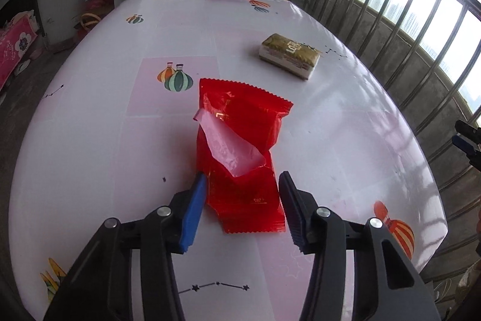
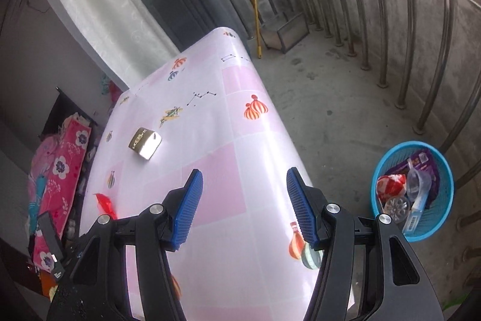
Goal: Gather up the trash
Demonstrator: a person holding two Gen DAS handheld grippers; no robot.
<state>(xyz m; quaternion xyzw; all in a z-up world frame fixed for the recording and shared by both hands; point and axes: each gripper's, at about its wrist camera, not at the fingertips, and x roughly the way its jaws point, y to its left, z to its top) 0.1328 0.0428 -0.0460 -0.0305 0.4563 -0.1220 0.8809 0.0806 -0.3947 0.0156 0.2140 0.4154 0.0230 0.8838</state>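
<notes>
Left hand-held gripper astride torn red wrapper on table

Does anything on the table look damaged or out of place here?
Yes. The red wrapper is torn open, a pale flap of its inside peeling back. It lies flat between the fingers of the left gripper. The gold and white packet farther back looks intact. Nothing appears spilled on the table.

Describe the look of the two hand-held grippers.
Both look alike: the left hand-held gripper and right hand-held gripper have matte black linkage arms joined by round silver pivot pins, each ending in two blue ribbed pads. No cables, markings or sleeves are visible.
</notes>
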